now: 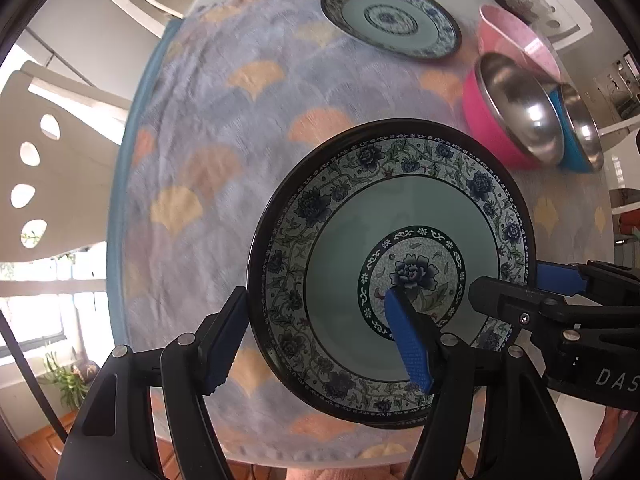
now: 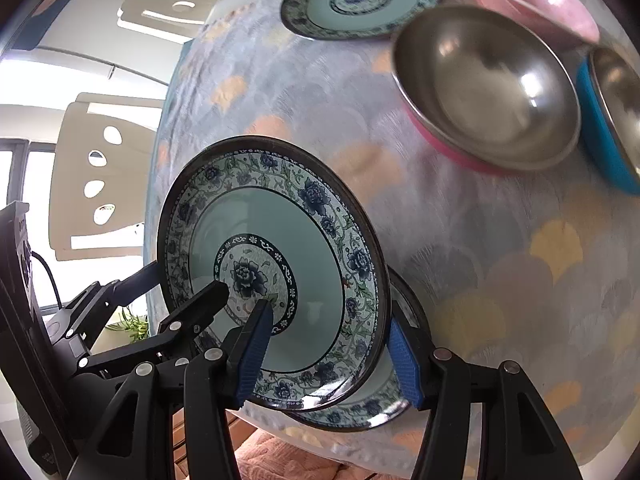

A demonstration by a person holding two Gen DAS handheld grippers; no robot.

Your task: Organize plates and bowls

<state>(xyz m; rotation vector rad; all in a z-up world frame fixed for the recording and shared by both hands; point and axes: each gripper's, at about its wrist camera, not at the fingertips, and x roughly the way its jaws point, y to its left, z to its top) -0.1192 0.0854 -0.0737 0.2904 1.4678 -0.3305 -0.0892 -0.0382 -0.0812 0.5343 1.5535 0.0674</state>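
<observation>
The left gripper (image 1: pixel 320 344) reached forward with its jaws spread wide, one finger at the lifted plate's (image 1: pixel 392 264) left rim and the other over its centre. The right gripper (image 2: pixel 328 356) came in from the plate's opposite side, jaws also apart, straddling the rim. Neither pair visibly pressed together.

1. The floral plate (image 1: pixel 392 272) between my tools looks like glazed ceramic, glossy and smooth, with a dark shiny rim.
2. The far plate (image 1: pixel 390 18) has the same glossy glaze.
3. The pink-sided bowl (image 1: pixel 516 108) and blue-sided bowl (image 1: pixel 580 128) have polished metal insides that mirror the light.
4. The pale pink bowl (image 1: pixel 520 40) looks matt, speckled plastic.
5. The surface (image 1: pixel 240 140) wears a soft, fuzzy cloth.
6. My left tool (image 1: pixel 320 344) is matt black plastic with ribbed blue pads (image 1: pixel 408 344); my right tool (image 2: pixel 324 360) matches.
</observation>
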